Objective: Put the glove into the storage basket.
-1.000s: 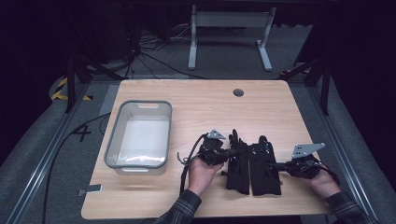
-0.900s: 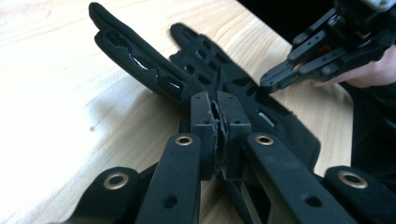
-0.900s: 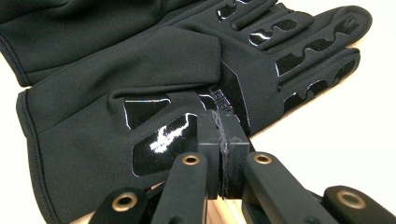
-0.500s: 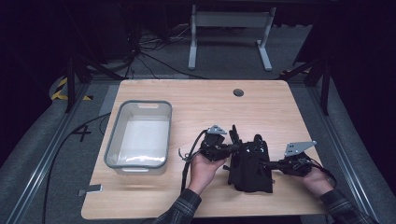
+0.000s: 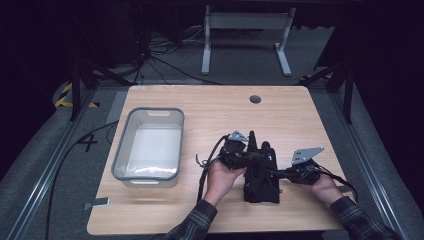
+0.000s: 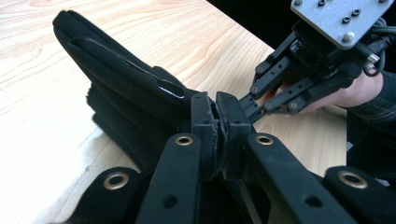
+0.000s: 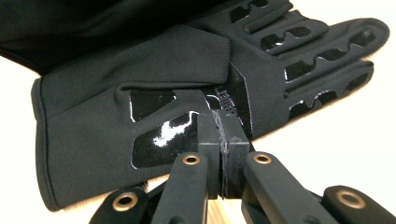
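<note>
High view shows a wooden table (image 5: 200,210) with a grey plastic bin (image 5: 120,155) standing on its left half. The bin is well apart from the hands. On the right half of the table, near the front edge, lie the black gloves (image 5: 261,172), stacked one on the other in a dark pile between the two hands.

At the left side of the pile is the left gripper (image 5: 246,156), held by the left hand (image 5: 222,176). In the left gripper view its two jaws are pressed together and a thin fold of glove fabric sits clamped between the pads, at the edge of the gloves (image 6: 121,79), which rise up from the table there.

From the right side comes the right gripper (image 5: 277,173), held by the right hand (image 5: 325,187); the person wears plaid sleeves. In the right gripper view its jaws are also closed tightly, with the tips against the palm side of the top glove (image 7: 187,79), close to the shiny print. Whether fabric is truly pinched between these pads I cannot tell for sure, but they touch the glove.
</note>
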`<action>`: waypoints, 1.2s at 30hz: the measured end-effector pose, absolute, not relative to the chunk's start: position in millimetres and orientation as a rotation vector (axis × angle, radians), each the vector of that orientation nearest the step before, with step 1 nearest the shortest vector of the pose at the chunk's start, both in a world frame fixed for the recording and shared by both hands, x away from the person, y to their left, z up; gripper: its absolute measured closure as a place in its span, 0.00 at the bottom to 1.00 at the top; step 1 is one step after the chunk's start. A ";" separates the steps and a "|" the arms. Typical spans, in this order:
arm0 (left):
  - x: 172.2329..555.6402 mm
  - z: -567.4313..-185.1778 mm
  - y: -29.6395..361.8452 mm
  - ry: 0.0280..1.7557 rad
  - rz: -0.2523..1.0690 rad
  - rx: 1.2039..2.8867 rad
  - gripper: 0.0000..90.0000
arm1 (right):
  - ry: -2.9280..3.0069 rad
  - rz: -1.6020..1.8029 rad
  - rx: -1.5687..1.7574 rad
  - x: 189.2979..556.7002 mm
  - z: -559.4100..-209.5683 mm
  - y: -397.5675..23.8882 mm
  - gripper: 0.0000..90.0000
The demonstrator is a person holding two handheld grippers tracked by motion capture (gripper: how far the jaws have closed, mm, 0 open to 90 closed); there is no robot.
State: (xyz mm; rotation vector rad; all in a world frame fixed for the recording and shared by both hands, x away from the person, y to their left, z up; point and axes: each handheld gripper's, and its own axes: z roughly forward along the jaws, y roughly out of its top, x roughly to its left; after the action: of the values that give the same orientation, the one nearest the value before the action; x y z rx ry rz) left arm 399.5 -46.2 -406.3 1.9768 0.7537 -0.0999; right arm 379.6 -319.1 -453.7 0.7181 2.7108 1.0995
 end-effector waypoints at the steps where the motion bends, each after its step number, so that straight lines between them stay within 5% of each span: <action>1: 400.2 -406.7 -47.8 0.752 -0.101 1.980 0.97 | 2.711 1.100 0.711 380.2 -453.8 -317.1 1.00; 20: 412.0 -422.6 -81.4 0.765 -0.099 2.024 0.96 | 2.705 1.132 0.674 383.9 -454.6 -310.5 0.99; 36: 411.2 -419.9 -93.9 0.693 -0.110 2.019 0.84 | 2.498 1.088 0.907 392.7 -447.6 -378.6 0.50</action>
State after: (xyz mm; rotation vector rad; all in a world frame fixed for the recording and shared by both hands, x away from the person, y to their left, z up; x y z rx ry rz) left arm 411.2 -93.9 -419.9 2.0188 0.6929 -0.1096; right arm 392.7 -378.6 -447.6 0.9073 2.4984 1.0879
